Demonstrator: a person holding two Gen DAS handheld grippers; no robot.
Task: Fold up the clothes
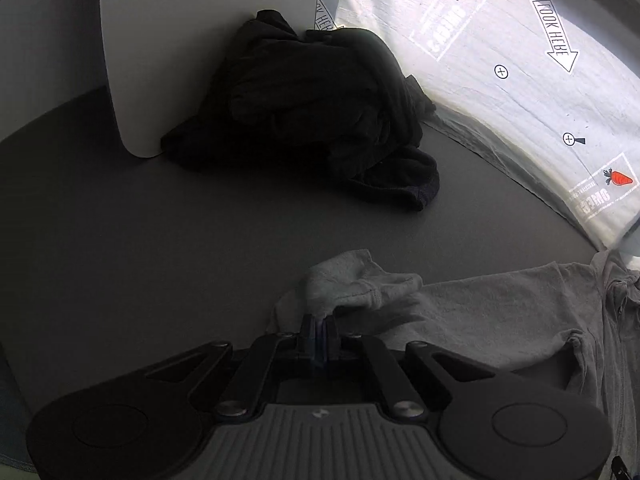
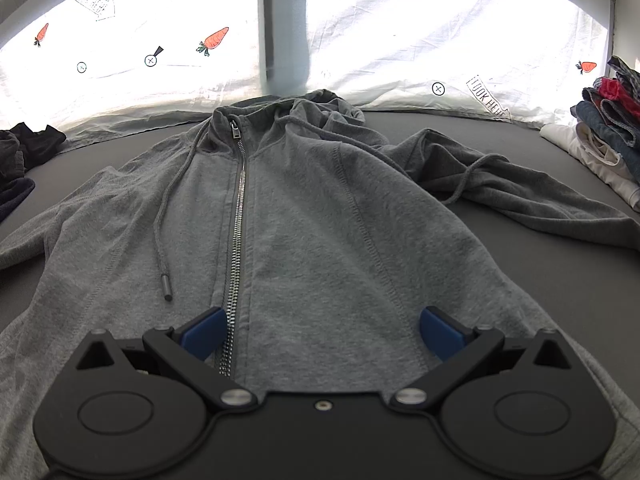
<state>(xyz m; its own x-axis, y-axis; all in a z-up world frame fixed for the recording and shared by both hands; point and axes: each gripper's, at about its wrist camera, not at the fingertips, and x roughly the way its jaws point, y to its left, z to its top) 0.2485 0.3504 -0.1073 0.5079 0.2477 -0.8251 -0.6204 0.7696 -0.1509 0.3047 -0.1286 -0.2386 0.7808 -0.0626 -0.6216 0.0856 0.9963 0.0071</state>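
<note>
A grey zip-up hoodie (image 2: 312,208) lies face up on the dark grey table, hood toward the far curtain, zipper closed. My right gripper (image 2: 320,332) hovers over its lower front with both blue pads wide apart and nothing between them. In the left wrist view, my left gripper (image 1: 319,320) is shut on the cuff of the hoodie's grey sleeve (image 1: 360,284), which is bunched and lifted off the table. The sleeve runs right toward the hoodie body (image 1: 520,312).
A heap of black clothes (image 1: 320,104) lies at the table's far side next to a white panel (image 1: 192,40). A stack of folded clothes (image 2: 608,120) sits at the right edge. A white curtain (image 2: 140,60) with carrot prints hangs behind the table (image 1: 160,220).
</note>
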